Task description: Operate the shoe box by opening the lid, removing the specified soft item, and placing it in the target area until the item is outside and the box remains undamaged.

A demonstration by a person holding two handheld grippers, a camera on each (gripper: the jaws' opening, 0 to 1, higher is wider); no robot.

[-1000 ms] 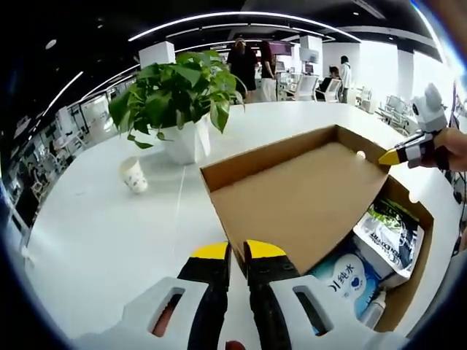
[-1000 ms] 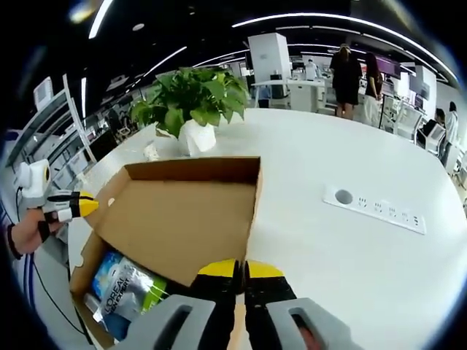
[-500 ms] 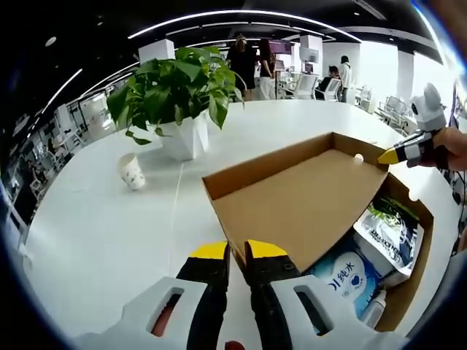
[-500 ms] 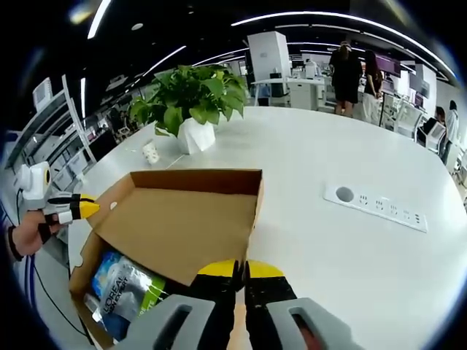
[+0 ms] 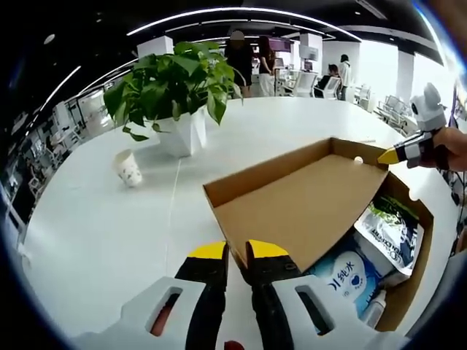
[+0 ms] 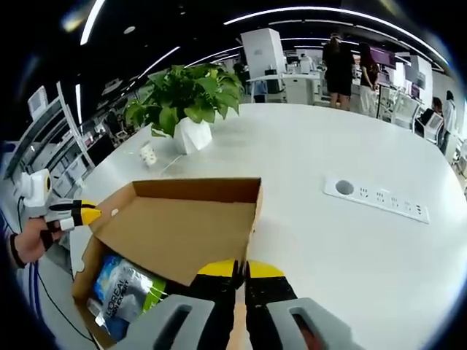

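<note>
The shoe box (image 5: 408, 288) sits on the white table (image 5: 102, 233), at about four o'clock in the left gripper view and eight o'clock in the right gripper view. Its lid (image 5: 303, 200) is half raised, brown underside up, hinged along the far long edge. The left gripper (image 5: 235, 251) has its yellow-tipped jaws pressed together on the lid's near corner, and the right gripper (image 6: 241, 270) pinches the opposite corner the same way, so the lid hangs between the two.

To my eye the opening is about halfway. It would go best if both ends swing back evenly, following the arc of the hinge, since twisting one corner ahead of the other could crease the cardboard or tear the fold. The lid should be laid fully back before either gripper lets go.

Inside lie soft packets: a blue-and-white pack (image 5: 349, 277) with Chinese lettering and a silver-and-green pouch (image 6: 128, 292); which one is wanted I cannot tell. The box is plain tan card, clean and unbent, with small round holes in its sides.

Beyond it stand a potted plant (image 5: 171, 87) at eleven o'clock, a paper cup (image 5: 129, 169) at nine, and a power strip (image 6: 376, 198) set in the table at three in the right gripper view
</note>
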